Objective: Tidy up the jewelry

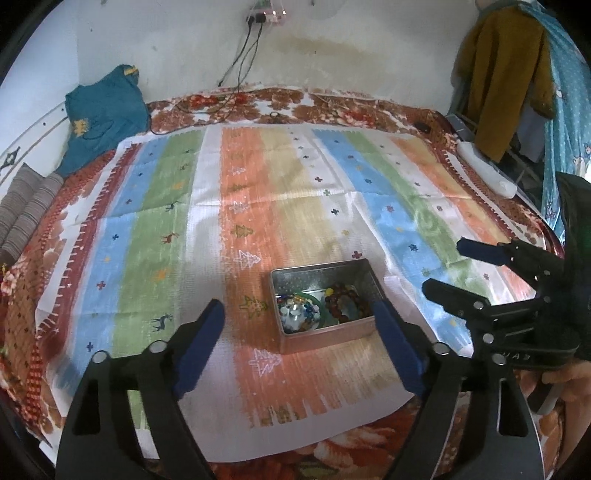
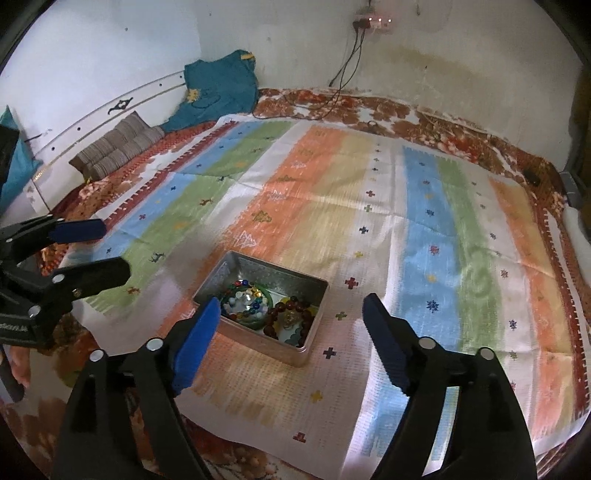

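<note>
Striped cloth (image 1: 258, 206) over a floral bed cover (image 1: 354, 110), stained white wall (image 1: 351, 44) behind with a socket (image 1: 266, 14) and cables at top centre.

Left wrist view: your left gripper (image 1: 299, 328) has its jaws spread wide, nothing between the pads. Metal tin (image 1: 364, 326) sits lower centre on the cloth, just ahead of the fingertips, lid off. Inside: glass beads (image 1: 297, 312) on the left, brown bead bracelet (image 1: 347, 301) on the right. Your right gripper (image 1: 441, 267) shows at right edge, jaws apart, empty.

Right wrist view: right gripper (image 2: 290, 310) jaws spread, empty. Tin (image 2: 314, 336) centre frame, between and just beyond the fingertips; beads (image 2: 245, 302) left, bracelet (image 2: 291, 312) right. Left gripper (image 2: 110, 251) at left edge, jaws apart.
</note>
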Available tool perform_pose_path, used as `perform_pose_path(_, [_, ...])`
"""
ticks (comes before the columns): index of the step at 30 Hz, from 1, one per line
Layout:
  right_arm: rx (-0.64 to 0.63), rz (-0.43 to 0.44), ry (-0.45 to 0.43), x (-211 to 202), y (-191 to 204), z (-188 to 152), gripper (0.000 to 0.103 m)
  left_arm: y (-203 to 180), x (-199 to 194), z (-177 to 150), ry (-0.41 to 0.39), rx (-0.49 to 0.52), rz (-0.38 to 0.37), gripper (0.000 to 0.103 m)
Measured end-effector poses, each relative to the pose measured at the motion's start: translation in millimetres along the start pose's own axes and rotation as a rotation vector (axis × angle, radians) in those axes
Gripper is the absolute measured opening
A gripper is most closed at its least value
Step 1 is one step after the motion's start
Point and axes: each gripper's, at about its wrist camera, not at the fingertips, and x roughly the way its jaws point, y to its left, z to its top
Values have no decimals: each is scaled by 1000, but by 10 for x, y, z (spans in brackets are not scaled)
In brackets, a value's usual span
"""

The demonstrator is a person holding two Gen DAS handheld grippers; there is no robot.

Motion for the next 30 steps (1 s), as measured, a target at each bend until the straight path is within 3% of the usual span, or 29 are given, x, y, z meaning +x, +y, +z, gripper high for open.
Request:
perform_pose_path(2, [11, 5, -27, -65, -16, -4, 84, 2, -45, -39, -15, 7, 8, 93])
perform_pose_path(6, [28, 34, -57, -163, -29, -35, 87, -19, -126, -95, -41, 26, 19, 97])
perform_pose_path(10, [24, 31, -73, -241, -39, -79, 92, -37, -164, -150, -48, 39, 33, 97])
perform_pose_path(30, [-19, 6, -96, -326, 35, -166, 93, -179, -215, -231, -85, 122, 51, 97])
